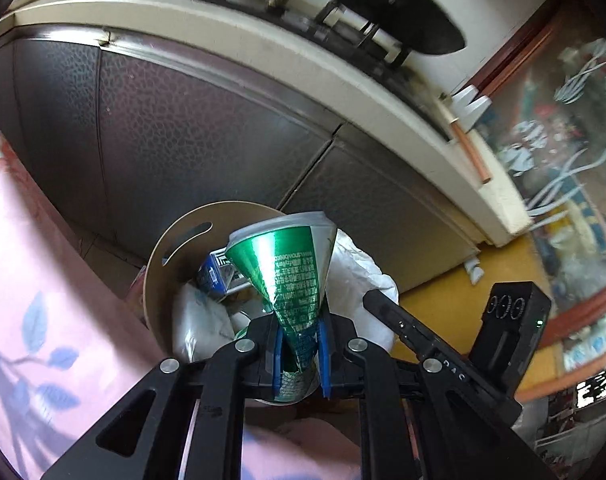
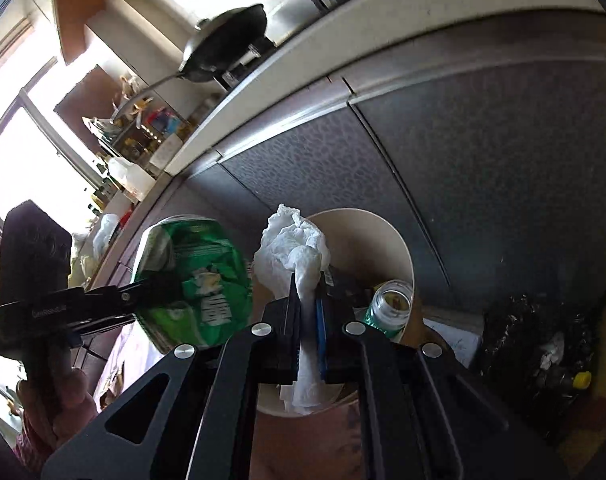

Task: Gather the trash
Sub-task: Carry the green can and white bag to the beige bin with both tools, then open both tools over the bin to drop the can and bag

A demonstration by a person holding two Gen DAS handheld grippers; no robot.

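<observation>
Green crushed can [image 1: 291, 280] pinched tight between the left gripper's [image 1: 299, 354] blue pads, tilted over the bin [image 1: 159, 276]. White tissue [image 2: 293, 254] clamped in the right gripper [image 2: 308, 320], bunched just beyond the fingertips, over the same bin; glass jar [image 2: 391, 308] inside, right of the jaws.

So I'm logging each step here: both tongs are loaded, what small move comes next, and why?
Probably open the left tongs: the crushed green can they pinch hangs over the round bin, so it should drop in. The right tongs hold their tissue above it too.
</observation>
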